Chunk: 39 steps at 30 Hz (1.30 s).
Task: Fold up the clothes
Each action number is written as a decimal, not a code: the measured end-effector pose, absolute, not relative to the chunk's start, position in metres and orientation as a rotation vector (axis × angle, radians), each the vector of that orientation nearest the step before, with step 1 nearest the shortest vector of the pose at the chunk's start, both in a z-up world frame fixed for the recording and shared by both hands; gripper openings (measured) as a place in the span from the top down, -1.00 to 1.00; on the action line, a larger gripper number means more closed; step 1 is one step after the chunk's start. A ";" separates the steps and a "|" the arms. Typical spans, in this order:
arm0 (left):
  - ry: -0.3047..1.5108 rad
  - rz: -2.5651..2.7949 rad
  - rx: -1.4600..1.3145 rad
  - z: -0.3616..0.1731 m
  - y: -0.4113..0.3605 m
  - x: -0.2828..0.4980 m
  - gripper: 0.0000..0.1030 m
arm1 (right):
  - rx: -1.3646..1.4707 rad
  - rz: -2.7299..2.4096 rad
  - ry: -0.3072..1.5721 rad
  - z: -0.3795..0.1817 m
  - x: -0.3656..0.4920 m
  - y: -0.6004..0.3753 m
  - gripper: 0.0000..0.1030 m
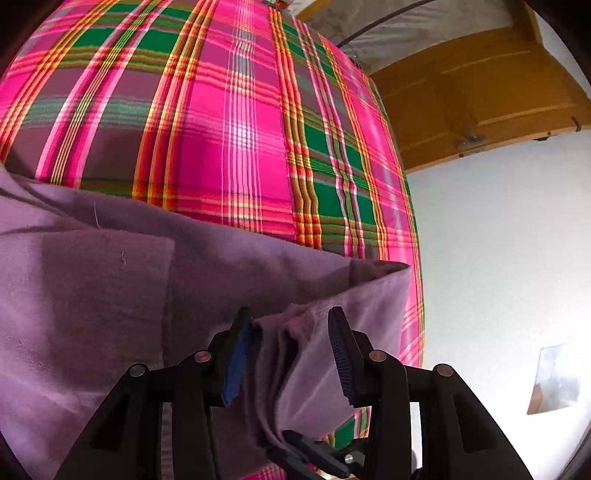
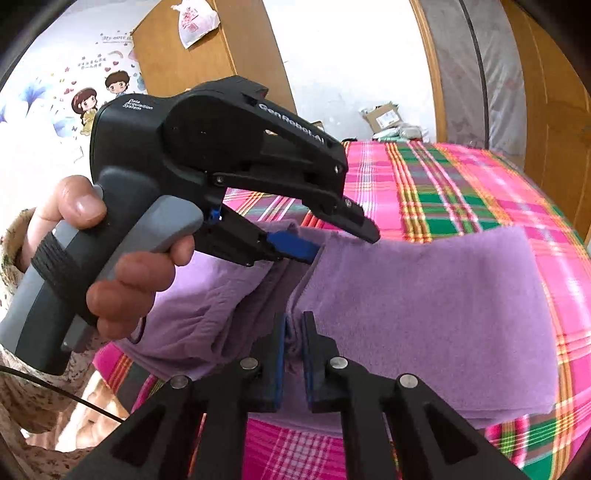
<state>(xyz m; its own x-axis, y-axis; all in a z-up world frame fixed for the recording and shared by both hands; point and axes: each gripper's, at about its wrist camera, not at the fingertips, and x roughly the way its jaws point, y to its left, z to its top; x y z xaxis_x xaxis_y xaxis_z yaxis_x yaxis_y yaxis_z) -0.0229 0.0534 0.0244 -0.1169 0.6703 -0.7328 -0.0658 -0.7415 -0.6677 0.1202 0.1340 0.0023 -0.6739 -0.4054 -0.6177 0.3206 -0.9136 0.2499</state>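
A purple fleece garment (image 2: 424, 306) lies partly folded on the pink and green plaid bedsheet (image 2: 461, 192). My right gripper (image 2: 293, 325) is shut on a bunched fold at the garment's near edge. My left gripper (image 2: 345, 243), held in a person's hand (image 2: 129, 280), reaches in from the left over the garment's far edge. In the left wrist view the left gripper (image 1: 291, 328) stands open, and loose folds of the purple garment (image 1: 110, 295) hang between its blue pads (image 1: 236, 362). The tip of the right gripper (image 1: 306, 454) shows at the bottom of that view.
The plaid bedsheet (image 1: 221, 129) stretches away ahead. A wooden door (image 1: 480, 99) and white wall (image 1: 498, 258) lie to the right. A wardrobe (image 2: 207, 66) with a hanging plastic bag (image 2: 195, 20), a cardboard box (image 2: 384, 114) and a cable (image 2: 55, 391) are nearby.
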 end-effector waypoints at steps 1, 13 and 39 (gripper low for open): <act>-0.689 1.901 -1.648 0.025 0.052 -0.022 0.18 | 0.963 -2.559 -0.174 0.005 0.124 0.133 0.83; -0.701 2.044 -1.571 0.037 0.042 -0.020 0.18 | 1.075 -2.448 -0.236 -0.019 0.114 0.128 0.83; -0.500 2.007 -1.554 0.018 0.095 0.003 0.18 | 1.103 -2.852 -0.185 0.000 0.077 0.238 0.51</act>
